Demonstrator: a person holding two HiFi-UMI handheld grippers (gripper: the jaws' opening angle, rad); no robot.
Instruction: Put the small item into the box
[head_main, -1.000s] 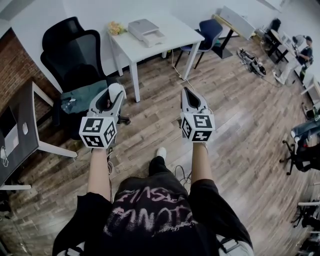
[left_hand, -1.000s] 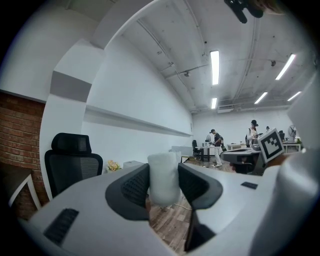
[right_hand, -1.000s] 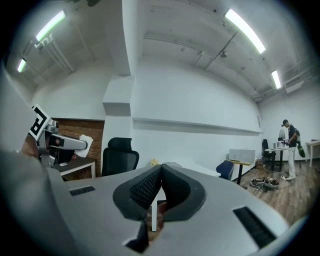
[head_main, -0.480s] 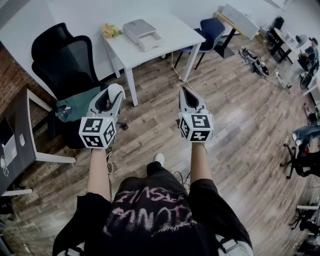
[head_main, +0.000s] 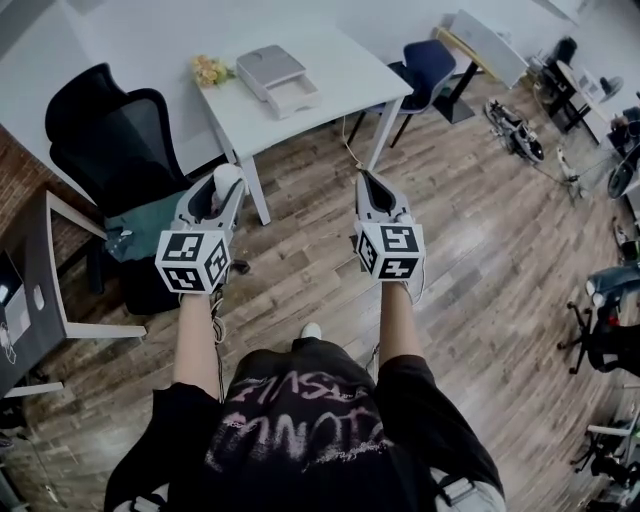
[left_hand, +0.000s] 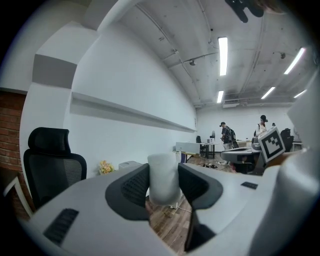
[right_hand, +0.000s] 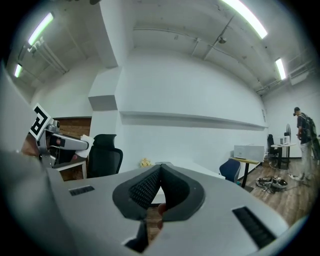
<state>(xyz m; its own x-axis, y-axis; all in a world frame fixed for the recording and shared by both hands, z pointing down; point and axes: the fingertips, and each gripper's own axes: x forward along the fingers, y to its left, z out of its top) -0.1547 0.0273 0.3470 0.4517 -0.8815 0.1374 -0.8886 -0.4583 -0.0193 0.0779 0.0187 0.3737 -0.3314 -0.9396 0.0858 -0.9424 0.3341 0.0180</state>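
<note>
Left gripper (left_hand: 164, 186): jaws closed onto the small item (left_hand: 163, 175), a pale rounded cylinder. It stands upright between the ribbed pads, top poking above them. Pads bear on both sides and nothing supports it from below, so the pinch alone carries it. In the head view the same item (head_main: 228, 181) shows as a white cap at the tip of the left gripper (head_main: 215, 195).

Right gripper (right_hand: 159, 186): jaws pressed together at the tips, nothing between them. Judgement: idle, held level with the left only for balance. It sits to the right at about the same height (head_main: 371, 193).

Both grippers are out in front of the body over the wooden floor (head_main: 300, 260), well apart from any surface.

Box (head_main: 279, 72): grey-white, on the white table (head_main: 340, 85) ahead, near its far edge, with yellow flowers (head_main: 207, 70) just beside it. Black office chair (head_main: 105, 140) stands to the left of the table.

Judgement: transport phase. The item is in hand but not yet over the table, and the drop into the box is not done. The upright grip suits lowering it straight in.
</note>
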